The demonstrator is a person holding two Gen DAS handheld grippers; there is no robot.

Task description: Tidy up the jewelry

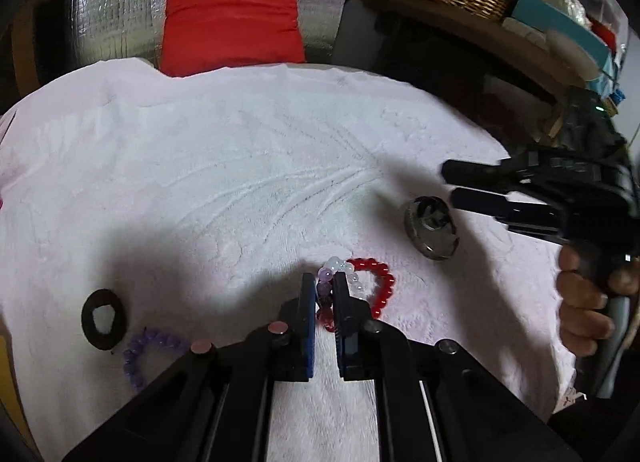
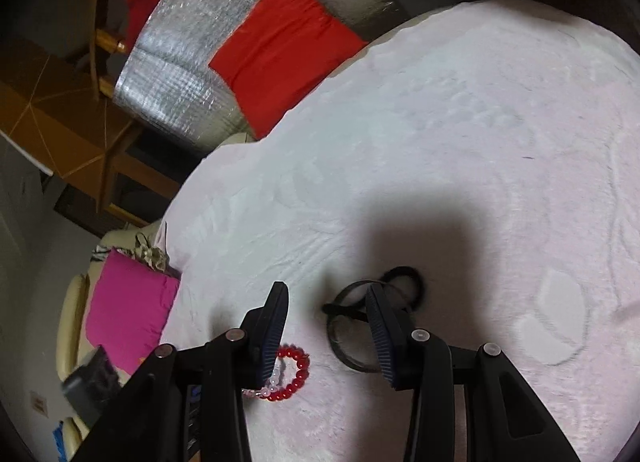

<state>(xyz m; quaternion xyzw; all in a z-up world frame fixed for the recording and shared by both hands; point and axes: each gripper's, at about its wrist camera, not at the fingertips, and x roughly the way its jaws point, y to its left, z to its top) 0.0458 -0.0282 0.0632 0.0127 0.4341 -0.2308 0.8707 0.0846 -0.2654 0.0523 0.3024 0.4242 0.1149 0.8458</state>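
Pink terry cloth (image 1: 224, 166) covered the desk, and the jewelry lay scattered on it. My left gripper (image 1: 324, 290) had its fingers drawn close together around the purple-and-white bead bracelet (image 1: 334, 268), which overlapped the red bead bracelet (image 1: 380, 286) — clamped on it, as far as I could judge, though the beads half hid the contact. A lilac bracelet (image 1: 148, 350) and a black ring-shaped piece (image 1: 105, 318) lay off to the left. My right gripper (image 2: 328, 326) hung with its fingers wide apart just above the dark round bangle (image 2: 352, 326), touching nothing. I took this for the picking-up step: the next move called for lifting the mixed bracelet clear of the red one without dragging it along — slowly, straight up.
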